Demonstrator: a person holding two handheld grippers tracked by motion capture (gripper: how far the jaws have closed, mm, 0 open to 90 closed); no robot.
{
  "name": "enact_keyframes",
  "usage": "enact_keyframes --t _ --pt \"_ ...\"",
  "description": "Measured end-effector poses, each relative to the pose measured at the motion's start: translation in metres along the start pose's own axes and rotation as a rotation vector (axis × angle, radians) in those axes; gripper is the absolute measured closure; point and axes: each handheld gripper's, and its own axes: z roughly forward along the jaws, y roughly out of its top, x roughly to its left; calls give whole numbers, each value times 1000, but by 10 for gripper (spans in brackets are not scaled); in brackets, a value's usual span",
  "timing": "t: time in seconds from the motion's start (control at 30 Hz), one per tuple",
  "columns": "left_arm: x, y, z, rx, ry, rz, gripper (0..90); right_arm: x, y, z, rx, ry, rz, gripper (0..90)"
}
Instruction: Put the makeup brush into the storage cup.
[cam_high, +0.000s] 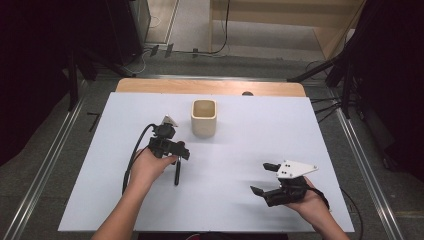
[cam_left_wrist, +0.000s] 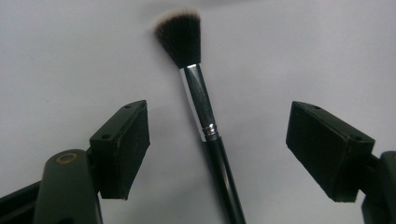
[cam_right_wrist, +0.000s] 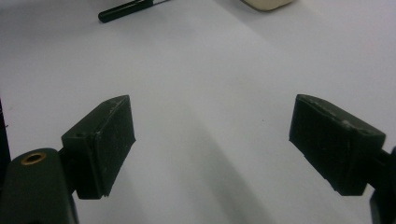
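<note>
The brush (cam_left_wrist: 201, 116) lies flat on the white table (cam_high: 240, 200), bristles pointing away from the left gripper (cam_left_wrist: 217, 149) — its jaws stand spread on either side of the handle, not touching it. The right gripper (cam_high: 265, 177) rests well apart, jaws spread over bare table. A cup (cam_high: 204, 118) stands near — beyond the brush.

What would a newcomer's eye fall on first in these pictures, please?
Probably the makeup brush, lying on the white table between the open fingers of the left gripper, untouched. Next, the cream cup standing upright near the table's far middle. The right gripper rests open at the near right.
</note>
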Motion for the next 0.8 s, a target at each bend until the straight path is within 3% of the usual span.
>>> enact_keyframes --t 0.27,0.3,0.6,0.63,0.8 --pt "1 3 3 46 13 -43 243 0 0 1 8 0 -4 153" --pt "-3 2 5 58 39 -35 245 0 0 1 10 1 -2 153" --pt "-10 0 11 86 98 0 248 -1 0 1 14 -2 0 153" --pt "-12 -1 13 83 122 6 248 -1 0 1 14 -3 0 153" --pt "-14 -3 19 95 132 12 249 -1 -1 2 18 -4 8 153"
